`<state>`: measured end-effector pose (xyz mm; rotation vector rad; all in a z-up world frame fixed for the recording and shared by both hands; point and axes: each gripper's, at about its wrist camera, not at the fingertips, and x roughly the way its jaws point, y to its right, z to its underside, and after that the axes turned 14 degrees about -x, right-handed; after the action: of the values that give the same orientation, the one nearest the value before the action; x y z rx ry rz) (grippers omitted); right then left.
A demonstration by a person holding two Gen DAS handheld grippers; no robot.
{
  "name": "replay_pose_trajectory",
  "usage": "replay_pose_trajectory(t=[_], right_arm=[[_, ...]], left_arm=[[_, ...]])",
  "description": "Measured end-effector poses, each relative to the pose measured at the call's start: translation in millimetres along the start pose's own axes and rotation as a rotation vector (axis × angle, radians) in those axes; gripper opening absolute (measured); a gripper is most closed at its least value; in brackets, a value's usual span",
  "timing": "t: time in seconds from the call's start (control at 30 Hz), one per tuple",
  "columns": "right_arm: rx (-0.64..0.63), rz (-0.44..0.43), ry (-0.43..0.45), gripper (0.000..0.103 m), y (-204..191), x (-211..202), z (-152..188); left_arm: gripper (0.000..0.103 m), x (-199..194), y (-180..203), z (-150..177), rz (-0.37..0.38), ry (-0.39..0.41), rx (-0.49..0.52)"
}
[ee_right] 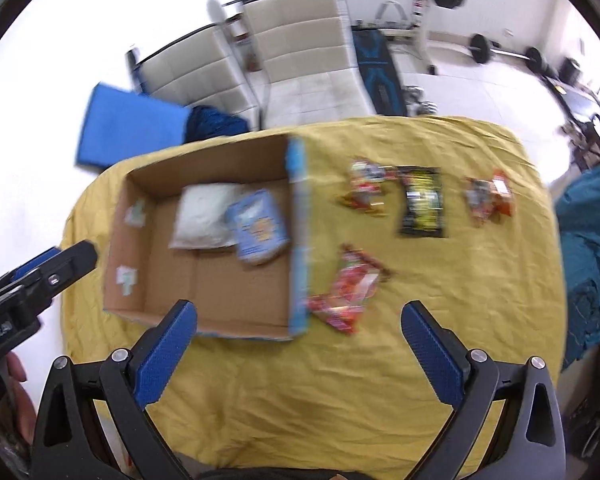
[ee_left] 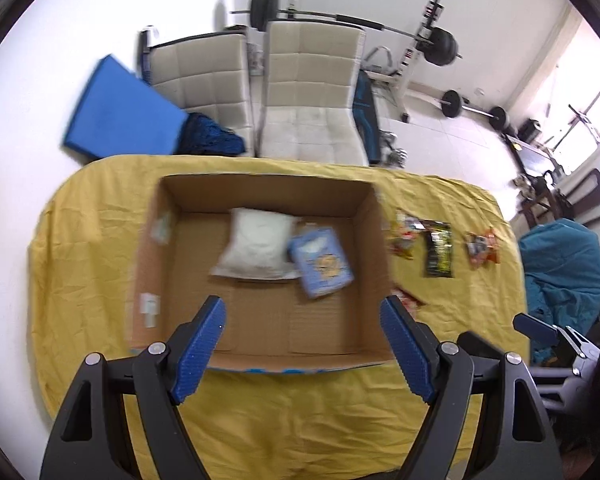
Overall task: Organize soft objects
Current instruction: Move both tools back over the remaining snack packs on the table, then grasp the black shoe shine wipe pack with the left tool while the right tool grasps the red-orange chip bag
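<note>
Both grippers hang empty with jaws spread wide, the left gripper [ee_left: 302,344] over the cardboard box [ee_left: 168,196], where a white pouch [ee_left: 256,244] and blue packet [ee_left: 320,264] already lie. The right gripper [ee_right: 300,344] sits lower centre, likely lining up on the red snack bag [ee_right: 348,292] just beside the box; three more packets [ee_right: 422,200] wait upper right on the yellow tabletop [ee_right: 440,300].

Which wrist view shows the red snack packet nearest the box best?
The right wrist view: the red snack packet lies whole beside the cardboard box. The left wrist view shows only a sliver past the box corner.
</note>
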<state>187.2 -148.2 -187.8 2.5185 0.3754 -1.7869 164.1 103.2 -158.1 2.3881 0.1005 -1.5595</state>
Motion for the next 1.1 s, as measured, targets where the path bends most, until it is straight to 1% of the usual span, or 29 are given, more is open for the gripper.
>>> replay_pose_trajectory(t=[0.07,0.1,0.13,0.2,0.23,0.27,0.33,0.37,0.43,0.5,0.6,0.63,0.73,0.8,0.87,0.93,0.97,1.0,1.1], right_arm=[[0.036,0.038,0.002,0.103,44,-6,1],[0.057,0.061,-0.003,0.103,72,-8,0],[0.070,0.075,-0.006,0.103,91,-8,-1],[0.095,0.112,-0.019,0.103,135,-5,-4],[0.106,0.137,-0.035,0.103,159,-1,-7],[0.114,0.143,-0.047,0.103,180,5,-10],[0.137,0.137,-0.080,0.103,224,24,-20],[0.141,0.127,-0.088,0.103,237,31,-23],[0.153,0.109,-0.108,0.103,268,55,-34],[0.155,0.082,-0.140,0.103,292,85,-45],[0.123,0.062,-0.190,0.103,305,123,-58],[0.104,0.054,-0.215,0.103,309,140,-62],[0.074,0.043,-0.267,0.103,313,176,-69],[0.054,0.035,-0.295,0.102,312,195,-71],[0.032,0.037,-0.322,0.098,311,213,-73],[0.009,0.040,-0.350,0.090,310,229,-74],[0.005,0.042,-0.360,0.075,310,234,-73],[0.003,0.060,-0.383,0.064,312,240,-72],[0.035,0.033,-0.376,0.061,319,245,-69]], left_arm=[[0.079,5,24,-1,0.017,-0.018,0.010],[0.079,8,39,-2,0.029,-0.028,0.016],[0.079,14,60,-3,0.044,-0.042,0.032],[0.079,26,91,-4,0.043,-0.065,0.066],[0.079,35,109,-5,0.042,-0.080,0.085],[0.079,46,130,-6,0.044,-0.097,0.104],[0.079,69,161,-7,0.042,-0.136,0.124],[0.079,83,175,-9,0.046,-0.164,0.134],[0.079,121,206,-12,0.022,-0.220,0.143],[0.079,149,225,-13,0.009,-0.259,0.146],[0.079,204,247,-18,-0.052,-0.312,0.144],[0.079,216,249,-20,-0.061,-0.325,0.138],[0.079,264,252,-22,-0.075,-0.403,0.099],[0.079,286,251,-21,-0.081,-0.440,0.080],[0.079,301,251,-22,-0.088,-0.462,0.068],[0.079,315,253,-22,-0.088,-0.485,0.055],[0.079,319,254,-22,-0.085,-0.495,0.051],[0.079,322,256,-22,-0.084,-0.501,0.049],[0.079,333,265,-19,-0.094,-0.518,0.072]])
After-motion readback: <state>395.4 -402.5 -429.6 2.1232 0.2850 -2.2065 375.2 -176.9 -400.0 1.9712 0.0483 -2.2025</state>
